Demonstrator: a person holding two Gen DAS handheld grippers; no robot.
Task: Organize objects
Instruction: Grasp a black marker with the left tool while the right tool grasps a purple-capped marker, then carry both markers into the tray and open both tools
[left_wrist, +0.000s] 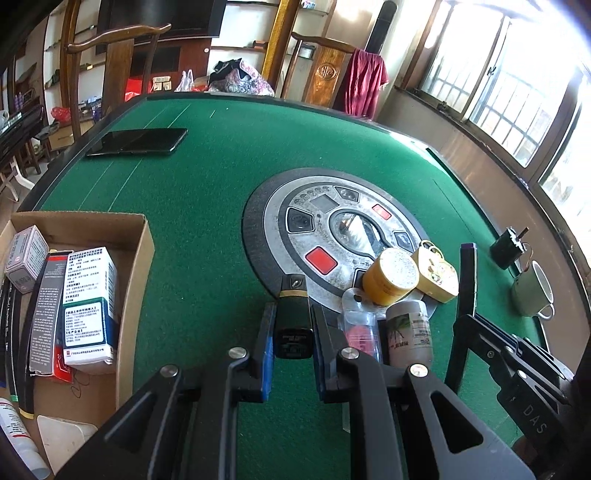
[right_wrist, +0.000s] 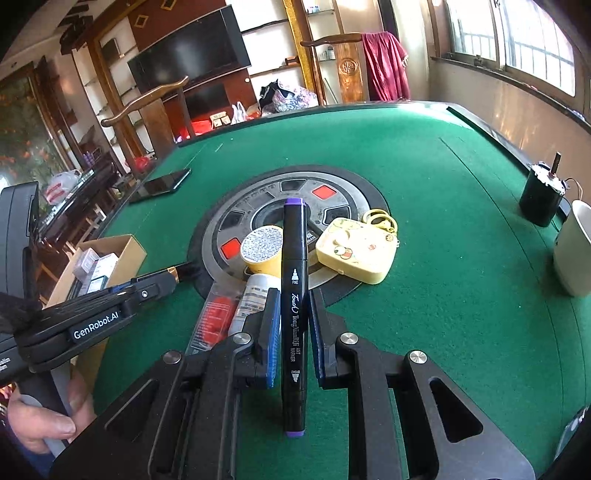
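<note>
My left gripper (left_wrist: 293, 314) is shut on a black tube with a gold band (left_wrist: 293, 295), held just above the green felt. My right gripper (right_wrist: 294, 295) is shut on a black art marker with purple ends (right_wrist: 294, 258), which points away along the fingers. In front of both lie a yellow jar (right_wrist: 262, 247), a small white bottle (left_wrist: 410, 332), a clear packet with a red insert (right_wrist: 216, 317) and a pale yellow case (right_wrist: 356, 249). The cardboard box (left_wrist: 142, 254) at the left holds several medicine cartons (left_wrist: 88, 306).
The green felt table (left_wrist: 221, 184) has a round metal control panel (left_wrist: 314, 229) in its middle. A black phone (left_wrist: 138, 142) lies far left. A black motor (right_wrist: 541, 197) and a white mug (right_wrist: 574, 251) stand at the right edge. A person's hand (right_wrist: 55, 417) grips the left handle.
</note>
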